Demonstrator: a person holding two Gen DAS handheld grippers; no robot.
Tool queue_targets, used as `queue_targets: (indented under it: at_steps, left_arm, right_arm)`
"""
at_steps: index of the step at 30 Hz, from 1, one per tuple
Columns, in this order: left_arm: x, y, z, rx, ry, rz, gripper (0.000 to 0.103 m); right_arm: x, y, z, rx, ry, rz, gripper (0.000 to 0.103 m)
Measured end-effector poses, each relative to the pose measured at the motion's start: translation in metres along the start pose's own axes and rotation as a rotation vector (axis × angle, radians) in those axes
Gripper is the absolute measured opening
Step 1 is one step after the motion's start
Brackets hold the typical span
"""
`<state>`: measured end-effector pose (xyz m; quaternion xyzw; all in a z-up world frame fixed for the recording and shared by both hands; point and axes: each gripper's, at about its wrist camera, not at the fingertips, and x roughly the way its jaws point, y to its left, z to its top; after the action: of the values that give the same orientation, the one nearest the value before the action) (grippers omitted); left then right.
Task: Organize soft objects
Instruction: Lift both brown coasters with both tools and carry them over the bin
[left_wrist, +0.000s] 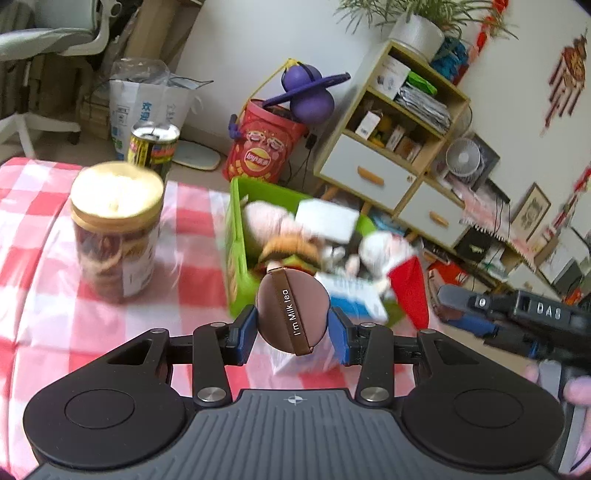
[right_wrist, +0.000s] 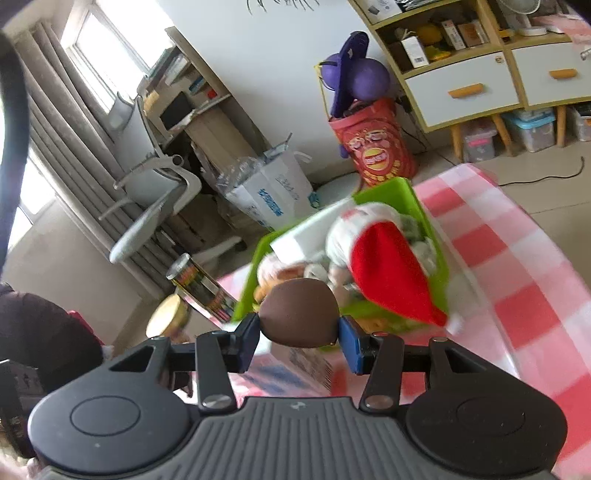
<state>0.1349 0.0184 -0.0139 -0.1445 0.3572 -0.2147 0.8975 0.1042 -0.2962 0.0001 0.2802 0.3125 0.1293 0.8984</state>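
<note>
My left gripper (left_wrist: 291, 325) is shut on a brown round plush (left_wrist: 291, 310) with a band reading "I'm Milk tea", held just in front of a green bin (left_wrist: 236, 236). The bin holds several soft toys: a burger plush (left_wrist: 290, 249), a white plush with a red hat (left_wrist: 406, 284) and white packets. My right gripper (right_wrist: 299, 328) is shut on a brown round plush (right_wrist: 299, 314) near the same green bin (right_wrist: 424, 218), where the red hat (right_wrist: 388, 273) shows. The right gripper's body shows at the right of the left wrist view (left_wrist: 517, 314).
A gold-lidded jar (left_wrist: 116, 229) and a tall can (left_wrist: 153, 147) stand on the red-and-white checked tablecloth (left_wrist: 37, 258) left of the bin. A white and blue box (left_wrist: 354, 299) lies by the bin. A cabinet, red chip bucket and chair stand beyond the table.
</note>
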Motion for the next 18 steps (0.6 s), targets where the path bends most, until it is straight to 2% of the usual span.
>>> queue_targets:
  at_steps: [8,18]
  left_arm:
    - [0.035,0.01,0.034,-0.08,0.04,-0.073,0.045]
    - [0.076,0.017,0.044,-0.07,0.099,-0.039,0.047]
  right_arm:
    - [0.035,-0.003,0.016,0.037,0.025,0.035,0.03]
    - [0.073,-0.005,0.023,0.042,0.092,0.024,0.031]
